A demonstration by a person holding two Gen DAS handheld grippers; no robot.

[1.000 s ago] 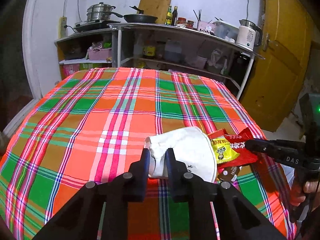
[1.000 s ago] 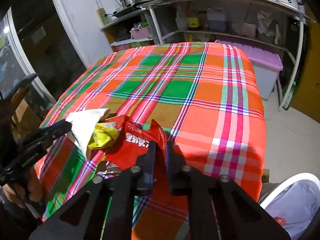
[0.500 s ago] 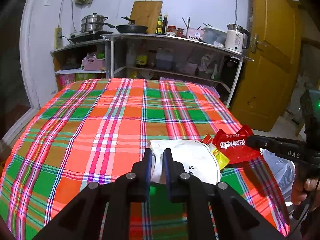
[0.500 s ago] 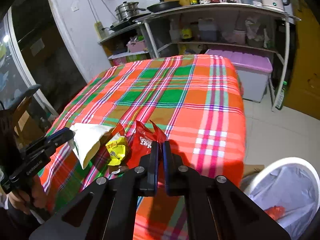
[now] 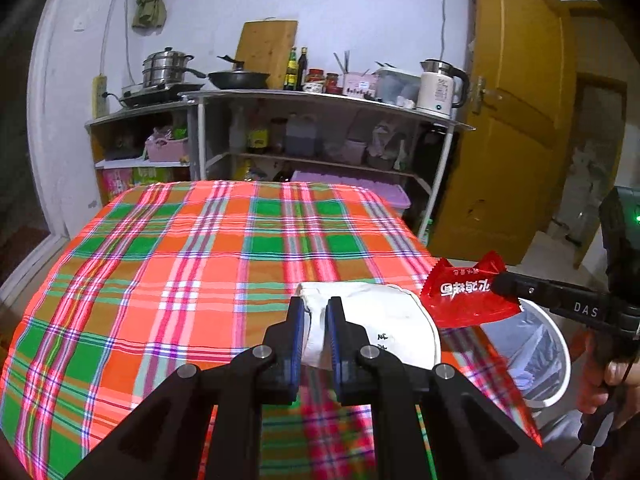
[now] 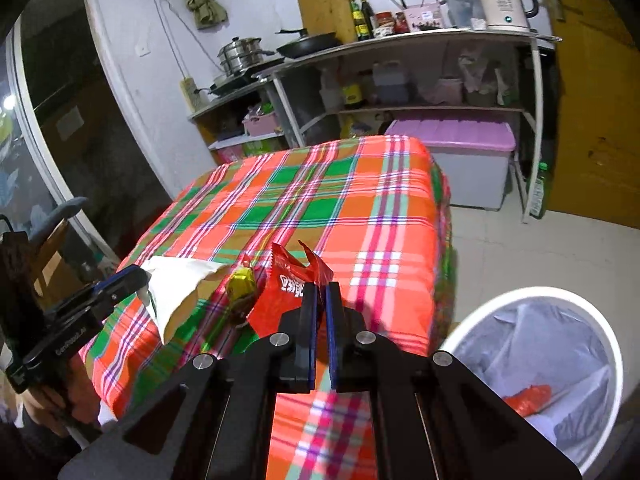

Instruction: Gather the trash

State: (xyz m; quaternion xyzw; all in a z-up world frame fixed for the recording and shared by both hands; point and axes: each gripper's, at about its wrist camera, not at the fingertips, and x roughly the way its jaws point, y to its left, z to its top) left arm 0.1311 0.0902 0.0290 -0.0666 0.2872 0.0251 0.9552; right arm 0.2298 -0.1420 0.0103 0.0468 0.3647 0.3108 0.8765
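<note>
My left gripper [image 5: 316, 312] is shut on a white paper bag [image 5: 376, 324] and holds it above the plaid table's near right corner. My right gripper [image 6: 321, 292] is shut on a red snack wrapper [image 6: 288, 284], lifted off the table; it also shows in the left wrist view [image 5: 468, 296] beside the bag. A small yellow wrapper [image 6: 241, 280] and a dark scrap [image 6: 240, 306] hang beside the red wrapper. The white bag shows in the right wrist view [image 6: 176, 288] at the left gripper's tips. A white bin with a grey liner [image 6: 536, 360] stands on the floor to the right, also seen in the left wrist view [image 5: 536, 356].
The table with the orange, green and red plaid cloth [image 5: 208, 264] fills the middle. Behind it stand metal shelves [image 5: 320, 128] with pots, bottles and a kettle. A purple-lidded box [image 6: 456, 160] sits under the shelf. A yellow door [image 5: 520, 120] is at the right. Red trash [image 6: 528, 398] lies in the bin.
Both grippers have lifted their trash off the table and pulled back toward the near right corner. The bin has come into view beside the table.
</note>
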